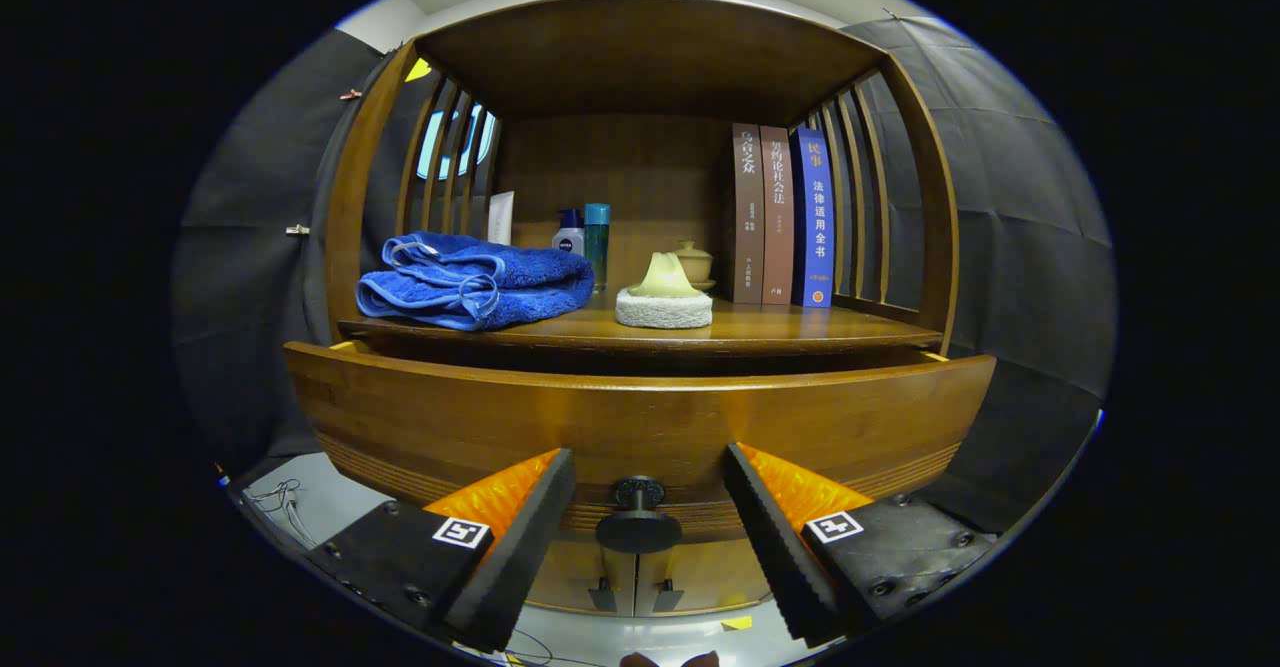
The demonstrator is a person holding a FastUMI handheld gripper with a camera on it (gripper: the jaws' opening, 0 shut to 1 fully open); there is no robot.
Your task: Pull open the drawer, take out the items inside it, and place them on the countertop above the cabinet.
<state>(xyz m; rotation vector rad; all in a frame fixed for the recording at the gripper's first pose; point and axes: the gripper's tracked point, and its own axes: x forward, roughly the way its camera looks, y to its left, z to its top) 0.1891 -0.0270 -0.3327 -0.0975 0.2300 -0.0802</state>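
Note:
The wooden drawer front (480,417) stands pulled a little way out from under the countertop (800,327), leaving a dark gap along its top edge. The front panel hides the drawer's inside. A dark round knob (638,519) sits at the middle of the drawer front, between my fingers. My gripper (648,462) is open; its fingers (520,527) flank the knob with a gap on each side and touch neither the knob nor the wood.
On the countertop lie a folded blue towel (475,282), a white tube (501,217), two small bottles (585,232), a yellow piece on a white round pad (664,297), a lidded cup (692,262) and three upright books (780,217). Slatted side rails (860,207) and a wooden top enclose the shelf. Cabinet doors (635,587) sit below the drawer.

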